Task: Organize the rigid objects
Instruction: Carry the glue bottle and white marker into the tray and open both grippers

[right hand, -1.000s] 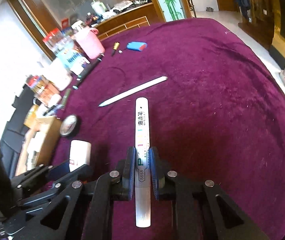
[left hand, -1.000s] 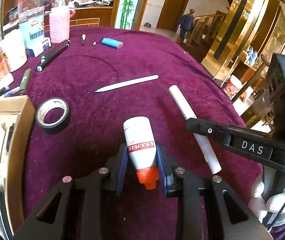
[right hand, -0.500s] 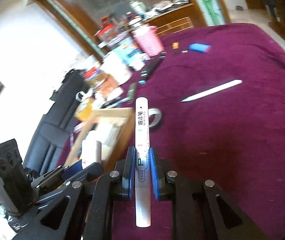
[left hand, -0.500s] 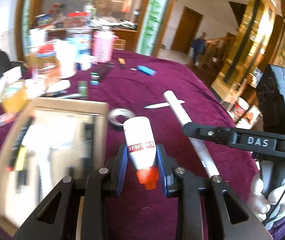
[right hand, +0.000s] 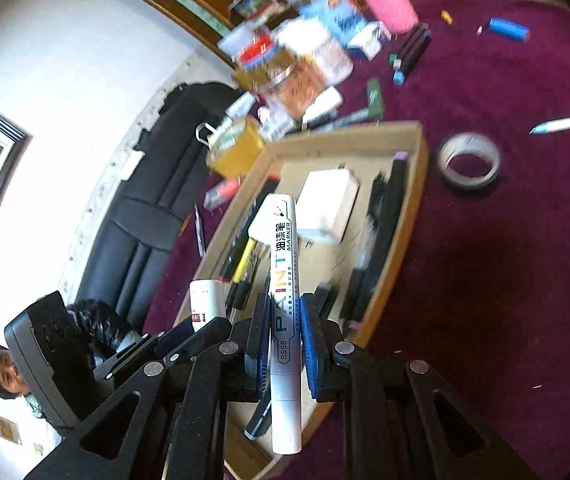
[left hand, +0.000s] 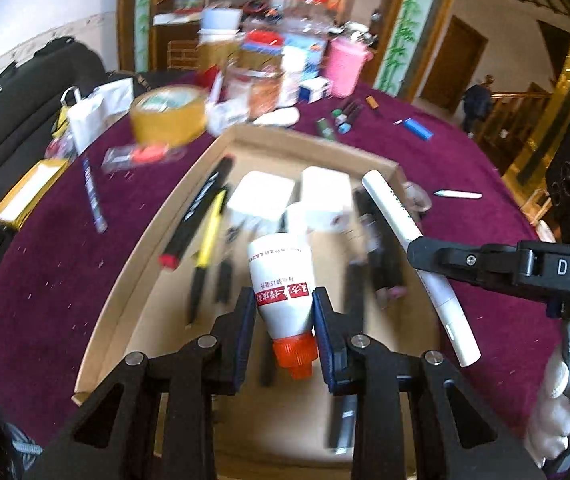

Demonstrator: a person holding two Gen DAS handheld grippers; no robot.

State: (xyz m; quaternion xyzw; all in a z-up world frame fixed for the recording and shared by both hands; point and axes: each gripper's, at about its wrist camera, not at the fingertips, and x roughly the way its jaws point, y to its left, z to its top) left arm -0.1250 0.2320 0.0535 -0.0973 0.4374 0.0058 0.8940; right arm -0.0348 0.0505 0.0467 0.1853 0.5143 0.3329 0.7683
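The white plastic glue bottle with the orange cap (left hand: 281, 280) is pinched between the 2 fingers (left hand: 245, 320) of the left gripper (left hand: 283, 334), gripped low on the body near the cap so most of the bottle sticks out ahead. Its long axis runs along the gripper line, flat base pointing forward and away, cap toward the camera. It is held in the air over the shallow brown cardboard box (left hand: 133, 264), not touching it.

The white paint marker with printed label (right hand: 283, 304) is pinched between the fingers (right hand: 261, 332) of the right gripper (right hand: 283, 340), clamped at about mid-length, likely for balance. Its long axis follows the gripper line, one end pointing forward over the box, the other end toward the camera. In the left view the marker (left hand: 401, 228) is seen slanting beside the bottle, apart from it.

Both items appear to be carried above the box, judged as the drop spot, since black and yellow pens (left hand: 209, 232) and white blocks (left hand: 261, 200) already lie inside. Pens in the box lie roughly lengthwise, so a parallel lay-down of the marker seems sensible.

Left on the maroon velvet tabletop (right hand: 505, 280): a grey tape ring (right hand: 469, 160) just beside the box, and a white pen (right hand: 569, 123) farther off. The view is motion-blurred.
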